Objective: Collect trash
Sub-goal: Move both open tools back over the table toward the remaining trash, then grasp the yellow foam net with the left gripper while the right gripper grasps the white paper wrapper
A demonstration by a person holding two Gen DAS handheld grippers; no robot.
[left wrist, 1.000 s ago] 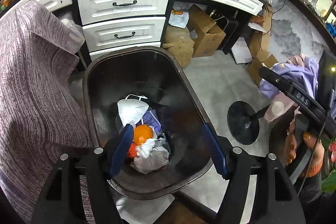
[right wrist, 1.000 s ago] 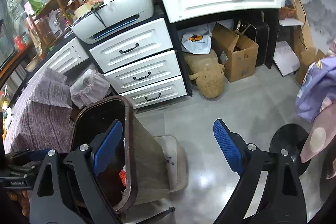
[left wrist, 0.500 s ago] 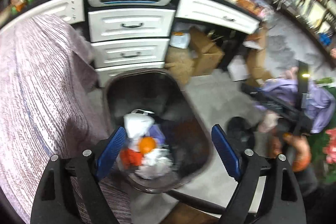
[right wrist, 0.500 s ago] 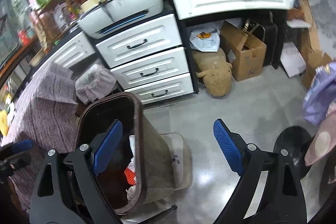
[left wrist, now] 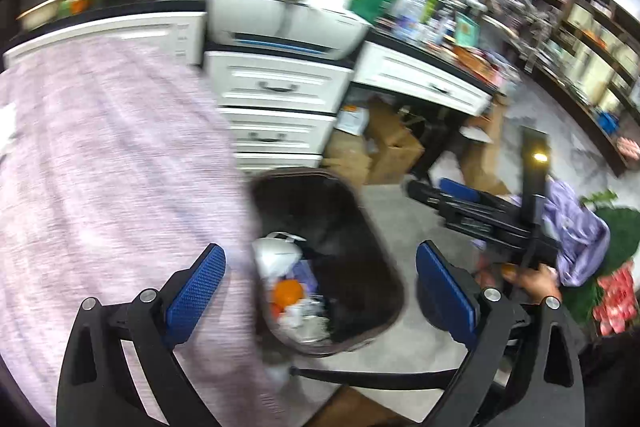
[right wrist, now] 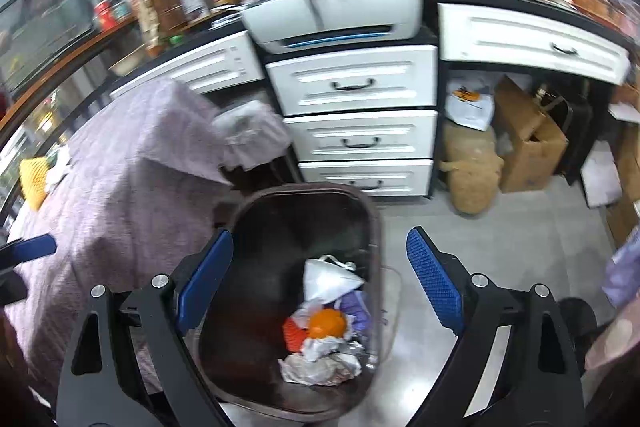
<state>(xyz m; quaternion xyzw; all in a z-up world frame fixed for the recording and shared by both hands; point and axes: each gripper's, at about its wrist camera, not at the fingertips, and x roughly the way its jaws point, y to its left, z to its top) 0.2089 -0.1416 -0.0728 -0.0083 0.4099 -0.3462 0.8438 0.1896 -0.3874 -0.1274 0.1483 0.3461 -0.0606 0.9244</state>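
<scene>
— Right wrist view first: where has the trash ended up?

— In the dark brown bin (right wrist: 372,223), an oblong tub with rounded corners and a smooth rim, standing on the pale grey floor (right wrist: 516,239). The trash (right wrist: 324,331) lies heaped at the bottom, toward the bin's right wall: a white cone-shaped mask (right wrist: 328,281), an orange round peel-like lump (right wrist: 327,323), a red scrap, crumpled white paper and something purple.

— And your grippers?

— My right gripper (right wrist: 320,267) hangs over the bin's mouth, jaws spread wide, its blue ribbed pads touching nothing. My left gripper (left wrist: 320,287) has just been opening its jaws; they stand wide apart with nothing between them but the view down onto the bin (left wrist: 384,259). That picture is blurred.

— What surrounds the bin?

— Along its left side hangs a mauve, woven-looking cloth (right wrist: 120,187), draped over something I can't make out. Behind the bin stands a white drawer unit (right wrist: 356,119), three panelled fronts with dark curved handles, and a white printer (right wrist: 340,15) on top. Right of the drawers, under the desk, sit brown cardboard boxes (right wrist: 528,139) and a tan plush-looking shape (right wrist: 472,171).
</scene>
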